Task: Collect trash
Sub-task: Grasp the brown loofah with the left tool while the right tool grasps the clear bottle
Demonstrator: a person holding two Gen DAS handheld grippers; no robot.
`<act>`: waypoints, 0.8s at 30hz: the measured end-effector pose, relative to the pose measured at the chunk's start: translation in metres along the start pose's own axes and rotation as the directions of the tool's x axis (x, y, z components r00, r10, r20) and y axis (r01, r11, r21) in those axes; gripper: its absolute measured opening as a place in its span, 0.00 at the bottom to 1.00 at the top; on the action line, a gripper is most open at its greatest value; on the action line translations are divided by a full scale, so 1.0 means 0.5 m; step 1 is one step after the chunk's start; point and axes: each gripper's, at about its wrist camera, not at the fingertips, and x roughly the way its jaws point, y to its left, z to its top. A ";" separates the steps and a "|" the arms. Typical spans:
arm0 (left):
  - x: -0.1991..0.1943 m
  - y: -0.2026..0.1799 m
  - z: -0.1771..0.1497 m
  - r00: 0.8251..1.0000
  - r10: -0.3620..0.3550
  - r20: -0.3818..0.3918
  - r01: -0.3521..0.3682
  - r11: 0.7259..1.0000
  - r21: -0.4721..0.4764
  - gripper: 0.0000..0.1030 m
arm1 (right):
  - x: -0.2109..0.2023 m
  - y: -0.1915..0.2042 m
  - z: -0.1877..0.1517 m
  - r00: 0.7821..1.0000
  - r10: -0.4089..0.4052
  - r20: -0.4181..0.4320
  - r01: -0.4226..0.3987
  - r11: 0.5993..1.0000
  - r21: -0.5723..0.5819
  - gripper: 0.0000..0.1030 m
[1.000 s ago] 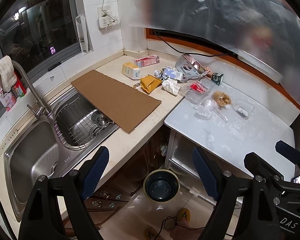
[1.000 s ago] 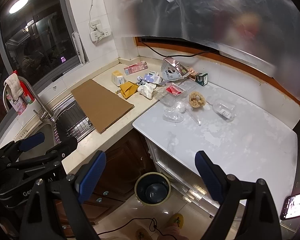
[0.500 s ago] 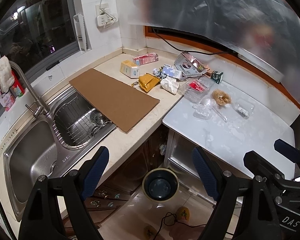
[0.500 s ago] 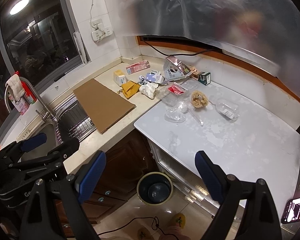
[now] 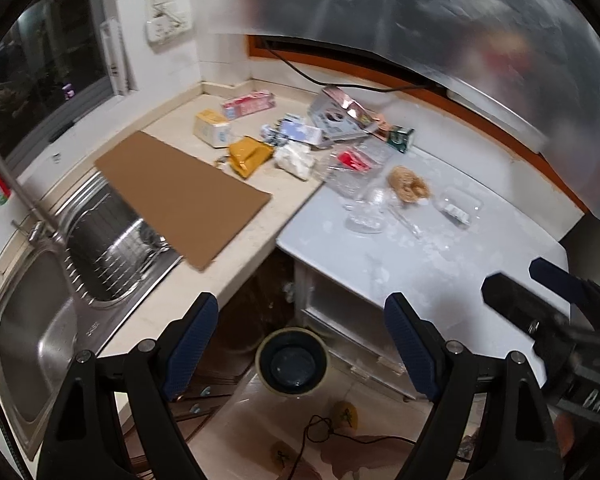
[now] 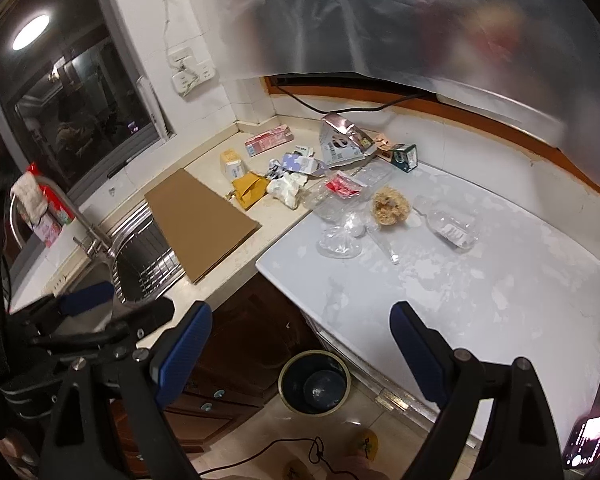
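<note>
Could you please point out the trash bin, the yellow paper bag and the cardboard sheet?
trash bin (image 6: 315,385), right wrist view, dark inside bottom.
yellow paper bag (image 5: 249,155), left wrist view, middle of its crumpled face.
cardboard sheet (image 5: 184,198), left wrist view, centre of its flat top.

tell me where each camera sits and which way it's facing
Left wrist: on the left gripper, angled down over the counter's trash and the sink; its open blue fingers show, with the right gripper at the right edge.
Right wrist: on the right gripper, angled down at the white table; its open fingers show, left gripper at left.
Shared: cardboard sheet, bin on the floor.
</note>
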 end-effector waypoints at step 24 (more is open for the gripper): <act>0.316 -0.235 0.291 0.954 -0.234 -0.189 0.248 0.967 0.056 0.80 | 0.267 -0.367 0.201 0.977 -0.092 -0.190 0.094 0.996 -0.001 0.69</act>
